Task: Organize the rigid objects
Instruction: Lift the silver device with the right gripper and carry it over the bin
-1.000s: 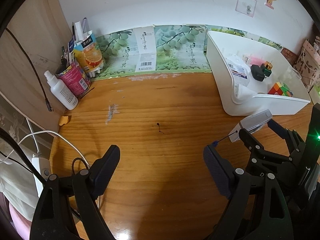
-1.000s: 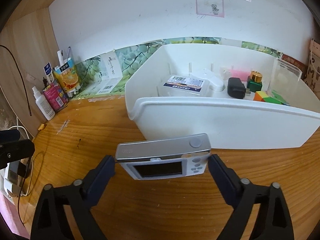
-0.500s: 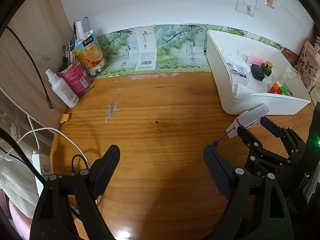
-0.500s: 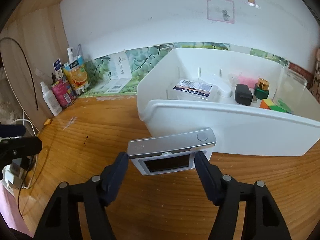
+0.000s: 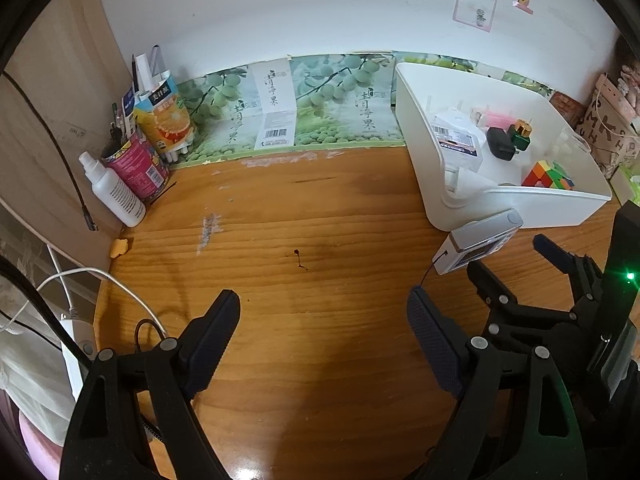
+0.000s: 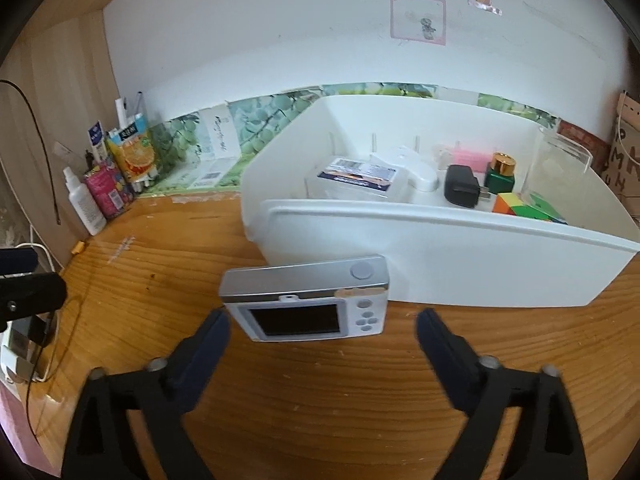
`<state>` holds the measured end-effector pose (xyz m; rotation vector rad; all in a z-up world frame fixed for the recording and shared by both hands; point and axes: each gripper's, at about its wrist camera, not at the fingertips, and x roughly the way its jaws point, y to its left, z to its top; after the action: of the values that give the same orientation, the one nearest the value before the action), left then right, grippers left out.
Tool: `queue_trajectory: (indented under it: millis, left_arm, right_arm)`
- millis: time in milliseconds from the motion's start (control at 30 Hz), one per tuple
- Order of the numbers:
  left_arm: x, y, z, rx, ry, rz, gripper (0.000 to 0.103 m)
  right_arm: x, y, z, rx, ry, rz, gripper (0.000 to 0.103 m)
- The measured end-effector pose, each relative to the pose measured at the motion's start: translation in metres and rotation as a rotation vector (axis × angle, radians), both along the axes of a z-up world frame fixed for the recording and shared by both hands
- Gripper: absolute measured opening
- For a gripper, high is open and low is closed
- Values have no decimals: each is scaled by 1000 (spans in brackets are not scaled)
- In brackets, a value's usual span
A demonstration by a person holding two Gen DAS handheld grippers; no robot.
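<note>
Your right tool (image 6: 323,326) has just been opening; its jaws now stand wide, and the small silver camera (image 6: 306,298) sits between them with a clear gap on each side, so neither pad presses it. The camera stands on its long edge on the wooden surface (image 6: 320,408), just in front of the near wall of the white bin (image 6: 460,264); whether it touches that wall cannot be told. Its long axis runs left to right, roughly parallel to that wall. The dark screen and the buttons face you, the silver top with the round shutter button faces up, and the buttons lie at the right end.

From the left wrist view, the camera (image 5: 478,240) shows at the near left corner of the bin (image 5: 424,168), with a thin strap trailing from its left end toward the near side. Your left tool (image 5: 323,334) hangs over bare wood to the left of it, jaws wide apart with nothing in them.

Inside the bin lie a black charger (image 6: 462,191), a green bottle with a gold cap (image 6: 500,176), a colourful cube puzzle (image 6: 528,208) and a white box with a label (image 6: 360,176).
</note>
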<state>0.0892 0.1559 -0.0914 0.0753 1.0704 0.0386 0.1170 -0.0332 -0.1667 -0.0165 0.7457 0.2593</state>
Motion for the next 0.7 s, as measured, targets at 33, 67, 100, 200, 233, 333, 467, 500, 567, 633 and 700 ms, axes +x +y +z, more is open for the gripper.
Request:
queue_trajectory:
  millis: [33,67,100,200,233,333,467,500,567,633,700]
  left_arm:
    - [0,-1,0,0,1,-5,87]
    - [1,-1,-1,1,3,-8,87]
    - [2,-2,-1,1,5,-12,87]
    - [3,-3,-3,2,11,-21,87]
    - [3,-3,-3,2,13,-23,87]
    - [2,-3,-4,4,16,-26,87]
    - [1,-1,-4,4,21,-22,87]
    - [1,0,-5,5,23,-19,87]
    - [0,1,-5,5,26,-14,87]
    - [-1,2,-6,8,29,-11,87]
    - [-3,4,-6,10,32,-10,87]
  right_arm:
    - [-1,0,0,7,-8,6,103]
    - [0,0,0,10,-10,13,103]
    - [0,1,0,11,-11,20,103]
    - [0,8,-2,-11,-24,41,103]
    - [0,10,-2,-16,-28,47,103]
    - [2,19,-5,-48,-41,56,103]
    - [5,25,-7,-79,-59,52,103]
    - [6,26,-7,-89,-61,47,103]
    - [9,27,-7,-93,-68,34,103]
    - [12,27,-6,-93,-71,29,103]
    - [15,27,-7,-89,-70,32,103]
